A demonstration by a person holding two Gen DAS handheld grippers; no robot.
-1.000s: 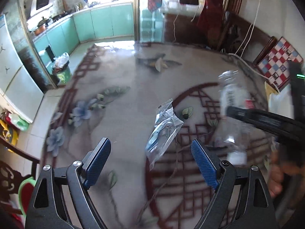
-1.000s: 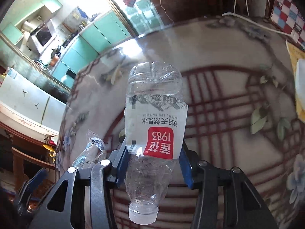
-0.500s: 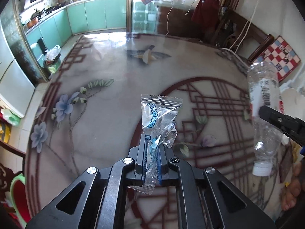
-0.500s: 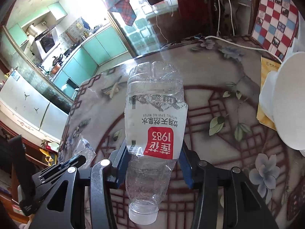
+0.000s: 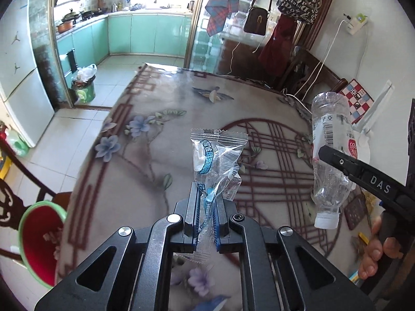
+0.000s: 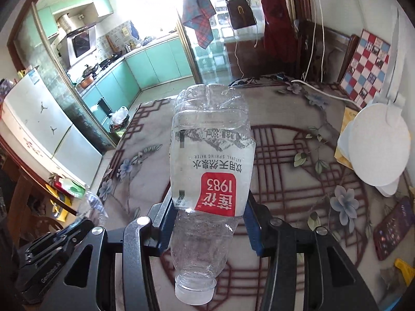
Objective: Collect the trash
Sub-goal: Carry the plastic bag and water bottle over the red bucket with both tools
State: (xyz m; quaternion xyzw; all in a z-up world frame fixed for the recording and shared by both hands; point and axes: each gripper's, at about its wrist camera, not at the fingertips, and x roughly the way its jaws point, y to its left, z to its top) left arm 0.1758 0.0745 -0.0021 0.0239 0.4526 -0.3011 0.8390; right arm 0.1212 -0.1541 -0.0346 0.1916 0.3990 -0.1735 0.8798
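Left gripper (image 5: pixel 206 217) pinches the clear wrapper (image 5: pixel 215 160), right gripper (image 6: pixel 207 226) clamps the empty bottle (image 6: pixel 211 171). Both are held above the table (image 5: pixel 155 155), probably for carrying to a bin.

Red basin (image 5: pixel 39 235) cut off left

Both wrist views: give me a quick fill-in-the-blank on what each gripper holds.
1. The left gripper is shut on a clear plastic ____.
2. The right gripper holds the water bottle with its cap pointing ____.
3. The bottle's red label patch shows the number ____.

Missing words: wrapper; down; 1983
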